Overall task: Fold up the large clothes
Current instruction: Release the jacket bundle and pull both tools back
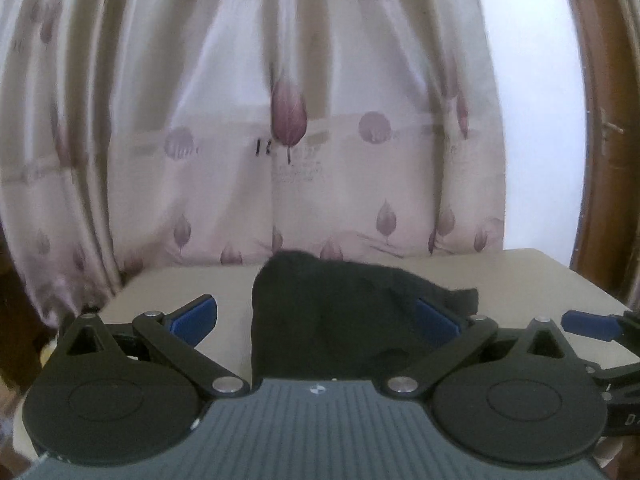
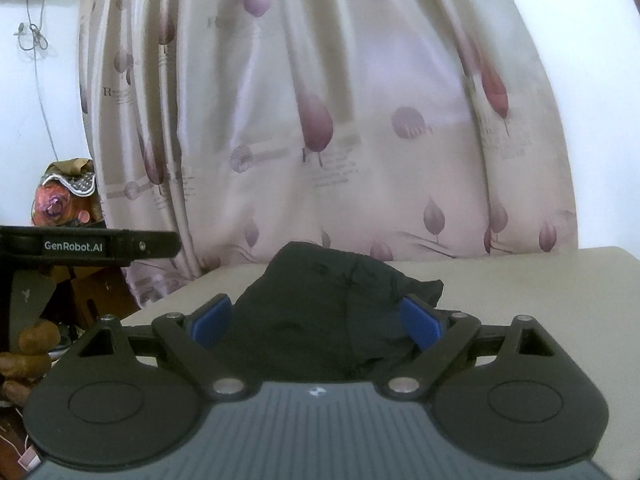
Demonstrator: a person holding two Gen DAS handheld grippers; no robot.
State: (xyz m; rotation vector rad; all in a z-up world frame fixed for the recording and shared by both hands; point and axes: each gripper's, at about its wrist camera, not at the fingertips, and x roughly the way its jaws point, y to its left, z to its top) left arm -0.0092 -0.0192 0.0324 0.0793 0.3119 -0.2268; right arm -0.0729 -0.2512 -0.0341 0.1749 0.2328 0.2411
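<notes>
A black garment lies bunched in a heap on the beige table. My left gripper is open, its blue pads wide apart; the heap sits between and just beyond them, partly covering the right pad. In the right wrist view the same black garment lies between the blue pads of my right gripper, which is also open. Neither gripper holds the cloth. The right gripper's fingertip shows at the right edge of the left wrist view.
A pale curtain with purple leaf prints hangs right behind the table. A wooden door stands at the right. The left gripper's body shows at the left, with household clutter behind it. The beige table extends to the right.
</notes>
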